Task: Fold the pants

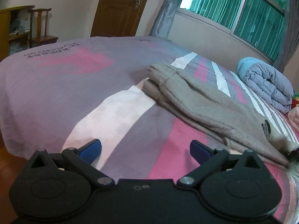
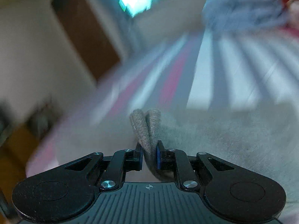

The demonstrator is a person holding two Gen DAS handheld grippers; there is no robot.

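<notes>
Grey-brown pants (image 1: 201, 102) lie lengthwise on the bed, folded along their length, running from the middle toward the lower right in the left wrist view. My left gripper (image 1: 145, 150) is open and empty, low over the bedspread to the left of the pants. My right gripper (image 2: 149, 156) is shut on a doubled edge of the pants (image 2: 147, 128), which sticks up between its blue pads (image 2: 158, 158). The right wrist view is blurred by motion.
The bed (image 1: 56, 85) has a purple, pink and white striped cover. A folded blue quilt (image 1: 265, 85) lies at the far right by the window (image 1: 243, 9). A wooden chair (image 1: 42, 29), shelf and door (image 1: 121, 7) stand beyond the bed.
</notes>
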